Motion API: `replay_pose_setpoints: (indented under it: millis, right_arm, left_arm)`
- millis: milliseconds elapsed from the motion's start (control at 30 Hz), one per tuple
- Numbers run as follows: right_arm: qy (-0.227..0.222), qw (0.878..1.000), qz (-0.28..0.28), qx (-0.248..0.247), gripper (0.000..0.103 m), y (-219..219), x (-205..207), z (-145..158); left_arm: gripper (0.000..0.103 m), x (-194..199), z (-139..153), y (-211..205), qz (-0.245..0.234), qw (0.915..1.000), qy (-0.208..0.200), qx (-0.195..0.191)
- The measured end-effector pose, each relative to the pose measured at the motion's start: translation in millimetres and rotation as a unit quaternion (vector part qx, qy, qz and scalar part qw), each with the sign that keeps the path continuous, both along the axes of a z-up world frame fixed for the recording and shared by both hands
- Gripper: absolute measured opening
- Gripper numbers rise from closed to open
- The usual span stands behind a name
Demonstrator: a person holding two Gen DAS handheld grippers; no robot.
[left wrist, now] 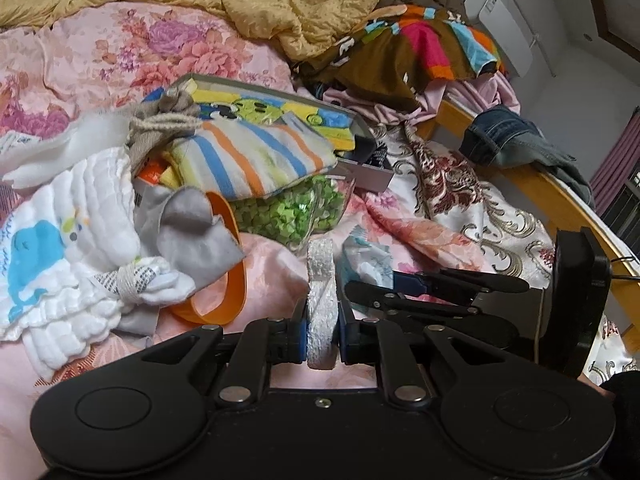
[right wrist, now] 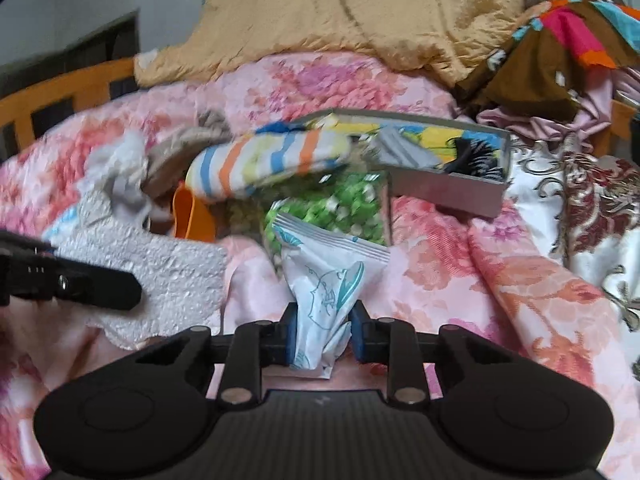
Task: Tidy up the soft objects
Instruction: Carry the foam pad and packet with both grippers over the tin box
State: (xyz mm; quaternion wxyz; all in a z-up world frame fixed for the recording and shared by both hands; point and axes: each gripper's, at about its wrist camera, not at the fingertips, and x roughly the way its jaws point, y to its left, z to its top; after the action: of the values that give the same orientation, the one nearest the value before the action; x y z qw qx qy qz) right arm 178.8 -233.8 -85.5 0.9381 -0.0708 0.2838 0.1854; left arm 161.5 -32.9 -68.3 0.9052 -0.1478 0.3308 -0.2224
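We pinch the white foam piece (left wrist: 320, 300) edge-on in our left gripper (left wrist: 322, 332), clear of the bed (left wrist: 260, 280); our right gripper (right wrist: 323, 336) clamps the crinkly white packet (right wrist: 324, 276) near the grey box (right wrist: 448, 188), presumably ready for sorting.

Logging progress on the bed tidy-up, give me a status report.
Left gripper shut on white textured foam piece. Right gripper shut on white-and-teal plastic packet. Grey cardboard box ahead, cluttered.

The bedspread (left wrist: 100, 52) was pink with rose florals, the quilt (left wrist: 304, 4) mustard yellow, the towel (left wrist: 256, 156) striped blue, orange and yellow, the band (left wrist: 224, 280) orange, the foam piece (right wrist: 172, 276) white.
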Motion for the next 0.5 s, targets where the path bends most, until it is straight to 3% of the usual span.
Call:
replay_pose_setpoints:
  millis: [233, 500]
  right_arm:
    - [-0.042, 0.998, -0.018, 0.042, 0.029, -15, -7, 33]
    - [-0.080, 0.996, -0.021, 0.036, 0.030, -8, -3, 56]
  left_arm:
    - [0.015, -7, 22, 6, 0.007, 0.9986, -0.048, -0.021]
    - [0.015, 11, 53, 8, 0.032, 0.9949, -0.090, -0.031]
